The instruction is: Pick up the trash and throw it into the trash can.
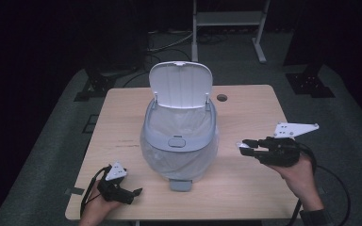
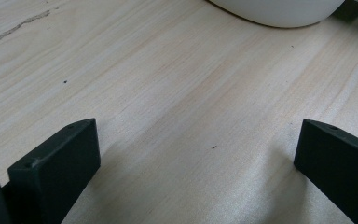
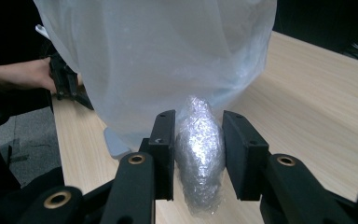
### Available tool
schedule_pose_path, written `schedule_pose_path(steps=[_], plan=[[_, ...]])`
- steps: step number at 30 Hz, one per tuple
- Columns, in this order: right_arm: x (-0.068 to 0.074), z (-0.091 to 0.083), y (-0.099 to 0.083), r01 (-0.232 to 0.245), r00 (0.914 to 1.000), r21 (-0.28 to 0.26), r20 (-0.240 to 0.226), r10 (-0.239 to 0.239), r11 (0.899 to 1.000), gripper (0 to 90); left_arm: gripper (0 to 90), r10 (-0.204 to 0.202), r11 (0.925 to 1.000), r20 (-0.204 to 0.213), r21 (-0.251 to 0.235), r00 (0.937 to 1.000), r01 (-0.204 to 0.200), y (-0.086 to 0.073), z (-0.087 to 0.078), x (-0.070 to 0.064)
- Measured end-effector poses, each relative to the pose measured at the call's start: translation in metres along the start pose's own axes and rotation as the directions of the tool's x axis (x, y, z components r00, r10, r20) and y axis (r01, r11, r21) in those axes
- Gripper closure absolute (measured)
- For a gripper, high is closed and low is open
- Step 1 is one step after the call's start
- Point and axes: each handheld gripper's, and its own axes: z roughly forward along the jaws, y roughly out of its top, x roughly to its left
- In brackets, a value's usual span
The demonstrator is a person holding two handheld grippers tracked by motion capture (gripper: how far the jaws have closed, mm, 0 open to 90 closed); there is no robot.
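A white pedal bin stands mid-table with its lid up and a clear plastic liner draped over its outside. My right gripper hovers right of the bin and points at it. In the right gripper view it is shut on a crumpled wad of clear plastic, just short of the liner. My left gripper rests low at the front left, and its jaws are spread wide over bare wood. The bin's base lies ahead of it.
The wooden table has a cable hole behind the bin, and the bin's pedal sticks out toward the front edge. White desk legs and dark stands are on the carpet beyond.
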Motion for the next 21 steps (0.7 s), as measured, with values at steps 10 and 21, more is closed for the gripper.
schedule_pose_path(steps=[10,21], plan=[[0.004,0.000,0.017,0.010,0.9994,-0.035,-0.033,-0.011,0.999,65.3,0.0,0.000,1.0000,0.000,-0.001,1.0000,0.000,0.000,0.000,0.000],[0.009,0.001,0.037,0.033,0.9973,-0.067,-0.063,-0.038,0.997,65.3,0.0,0.000,1.0000,0.000,0.000,1.0000,0.000,0.000,0.000,0.000]])
